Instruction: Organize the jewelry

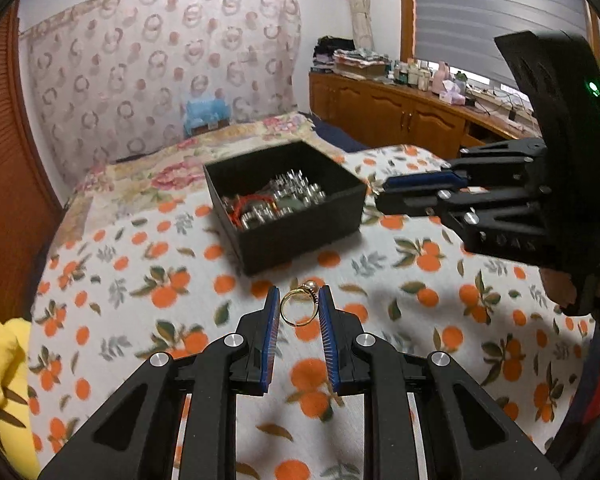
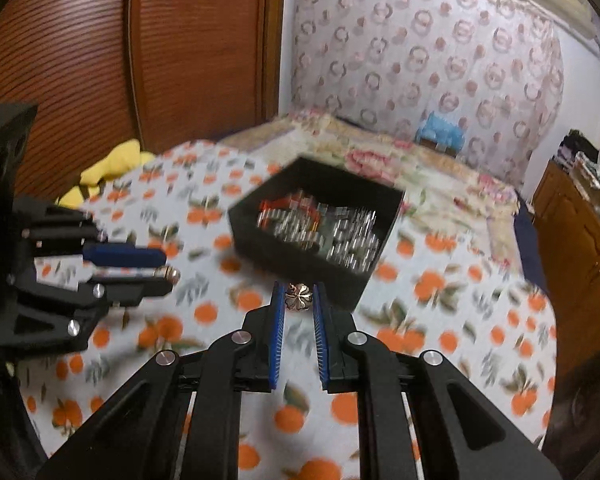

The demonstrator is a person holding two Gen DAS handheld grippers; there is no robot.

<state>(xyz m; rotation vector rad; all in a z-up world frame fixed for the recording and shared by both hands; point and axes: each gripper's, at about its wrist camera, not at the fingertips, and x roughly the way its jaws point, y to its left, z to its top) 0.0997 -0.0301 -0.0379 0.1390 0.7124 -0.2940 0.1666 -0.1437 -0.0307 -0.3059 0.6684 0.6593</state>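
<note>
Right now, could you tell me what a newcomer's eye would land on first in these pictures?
Probably the gold ring pinched in the left gripper, and the flower-shaped gold piece held in the right gripper. Just beyond both sits an open black box full of glinting jewelry, on an orange-printed cloth.

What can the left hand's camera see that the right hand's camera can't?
Only the left wrist view shows the gold ring face-on, pinched in the left gripper, plus the cluttered wooden counter under the window.

Only the right wrist view shows the flower-shaped piece clamped in the right gripper, and the big brown wardrobe doors.

Both show the black box full of jewelry on the orange-print blanket, and a yellow cushion at its edge.
</note>
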